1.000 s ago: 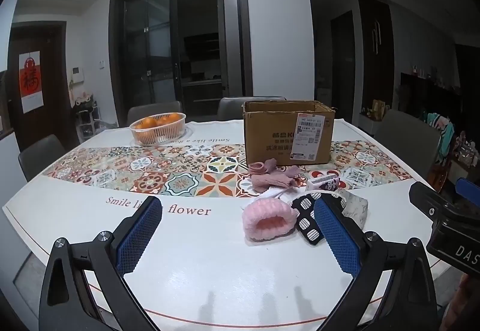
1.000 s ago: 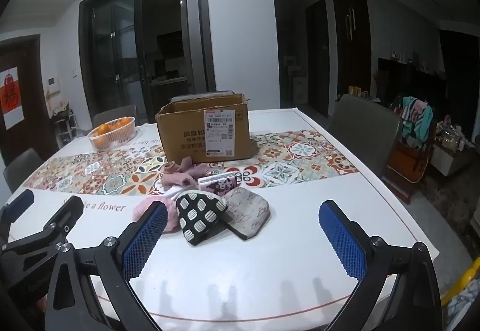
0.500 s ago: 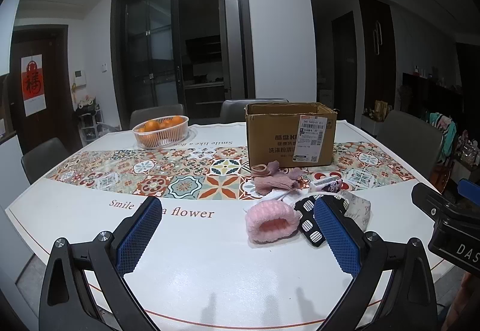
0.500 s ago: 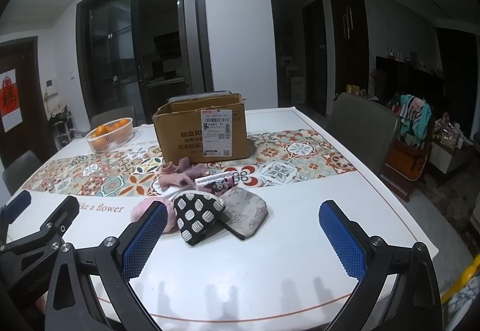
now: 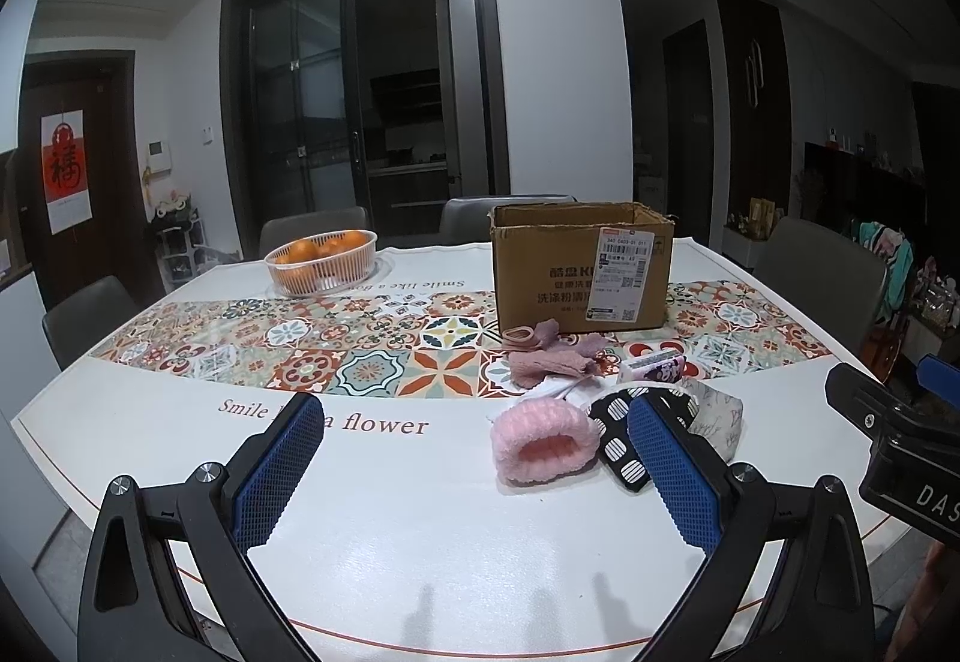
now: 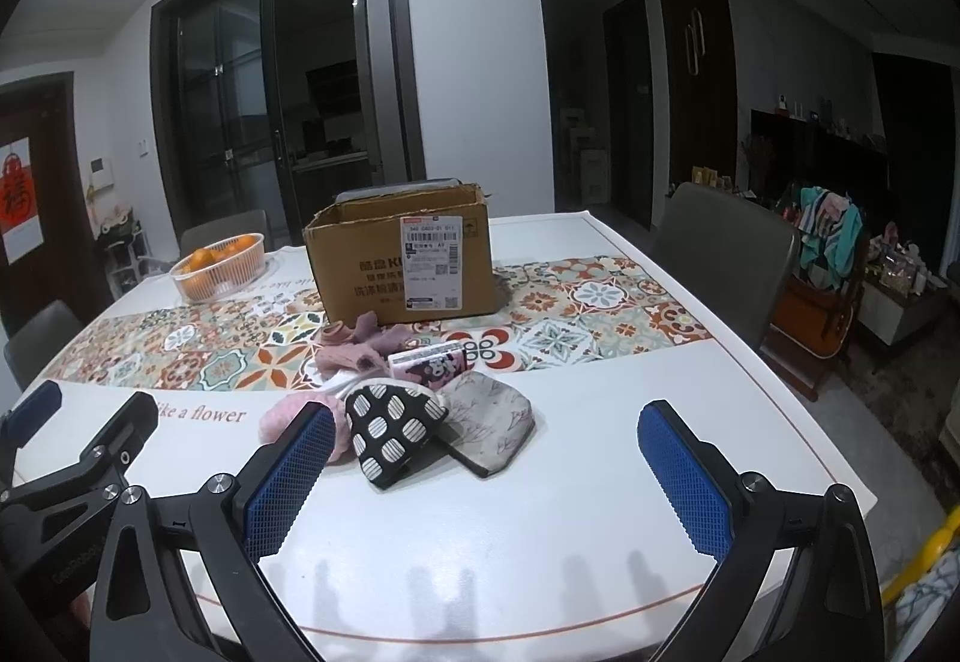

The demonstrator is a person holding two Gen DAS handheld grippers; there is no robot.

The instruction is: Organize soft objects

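Note:
A pile of soft things lies on the white table in front of an open cardboard box (image 5: pixel 579 266) (image 6: pixel 402 257). It holds a fluffy pink headband (image 5: pixel 543 446) (image 6: pixel 282 419), a black pouch with white dots (image 6: pixel 390 422) (image 5: pixel 621 443), a grey floral pouch (image 6: pixel 489 416) (image 5: pixel 717 413), mauve knitted gloves (image 5: pixel 549 359) (image 6: pixel 354 350) and a small pink printed packet (image 6: pixel 429 362) (image 5: pixel 651 367). My left gripper (image 5: pixel 474 473) is open above the table, short of the headband. My right gripper (image 6: pixel 486 473) is open too, short of the pouches. Nothing is between either pair of fingers.
A clear basket of oranges (image 5: pixel 321 260) (image 6: pixel 219 266) stands at the far left on the patterned runner (image 5: pixel 336 350). Grey chairs (image 6: pixel 723 257) surround the table. The table's front edge (image 6: pixel 480 632) lies just under both grippers.
Both views have tilted or lifted slightly, so the table and pile sit a little lower and farther. The objects have not moved and both grippers stay open.

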